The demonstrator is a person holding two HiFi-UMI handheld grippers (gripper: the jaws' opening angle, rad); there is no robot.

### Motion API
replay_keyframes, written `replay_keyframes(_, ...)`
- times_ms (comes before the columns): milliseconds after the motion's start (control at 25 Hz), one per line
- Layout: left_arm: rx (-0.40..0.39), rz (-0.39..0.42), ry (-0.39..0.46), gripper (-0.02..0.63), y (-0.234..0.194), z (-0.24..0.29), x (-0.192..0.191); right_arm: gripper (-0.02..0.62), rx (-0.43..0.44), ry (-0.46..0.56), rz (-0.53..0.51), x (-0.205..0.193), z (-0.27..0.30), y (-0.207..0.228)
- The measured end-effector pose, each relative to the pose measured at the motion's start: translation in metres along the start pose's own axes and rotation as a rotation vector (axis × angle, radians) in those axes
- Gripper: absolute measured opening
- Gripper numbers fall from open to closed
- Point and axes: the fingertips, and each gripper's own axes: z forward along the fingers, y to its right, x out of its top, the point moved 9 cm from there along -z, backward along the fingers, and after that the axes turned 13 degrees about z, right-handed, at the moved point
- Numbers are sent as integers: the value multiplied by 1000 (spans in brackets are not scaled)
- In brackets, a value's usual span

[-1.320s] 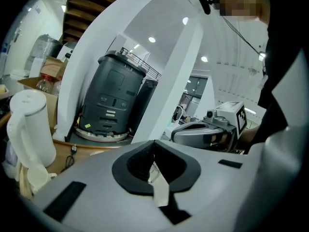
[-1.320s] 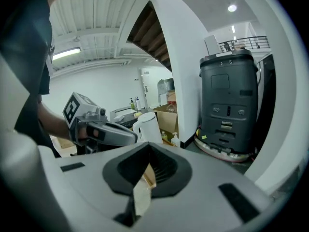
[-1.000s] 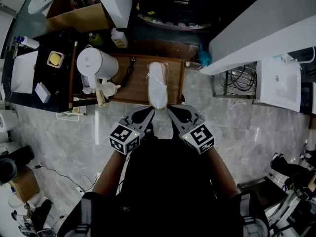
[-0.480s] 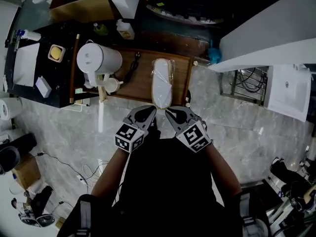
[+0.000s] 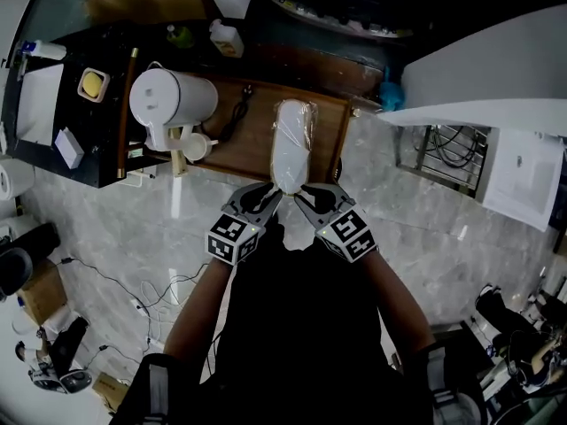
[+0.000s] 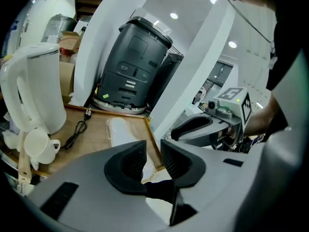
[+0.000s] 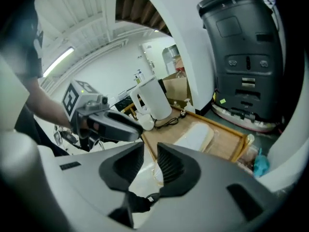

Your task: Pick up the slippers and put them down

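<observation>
The slippers (image 5: pixel 292 144) are a white pair wrapped in clear plastic, lying lengthwise on a low wooden tray (image 5: pixel 252 140), near end over its front edge. My left gripper (image 5: pixel 270 195) and right gripper (image 5: pixel 299 193) sit side by side at that end. In the left gripper view the left gripper (image 6: pixel 153 151) has just been opening; the wrapper (image 6: pixel 126 132) shows through the gap, and the pads do not press on it. The right gripper (image 7: pixel 150 153) has likewise just been opening, with the crinkled end of the wrapped slippers (image 7: pixel 195 135) just beyond its tips.
A white kettle (image 5: pixel 173 104) and a cup (image 5: pixel 199 146) stand on the tray's left part, with a black plug cord (image 5: pixel 232 122) beside them. A black machine (image 6: pixel 137 66) stands behind the tray. Cables (image 5: pixel 151 295) lie on the marble floor at the left.
Both grippers have come down toward the tray's front edge with the package's near end. That end, earlier between the two grippers, now rests at the tray edge.
</observation>
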Motion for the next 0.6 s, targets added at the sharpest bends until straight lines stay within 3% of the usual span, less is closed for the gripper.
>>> replay_keyframes(160,-49,-86,-43,132,-10,14,-16,124,20,-35,54,3,10,11)
replay_keyframes(480,-56,-130,-109,150,-35,39,-32,174,-37,-151,27,-10,34,40)
replay_keyframes(600,-74,-145,-152,150,-44,49,-41,192,-46,-182,83,-17,46,54)
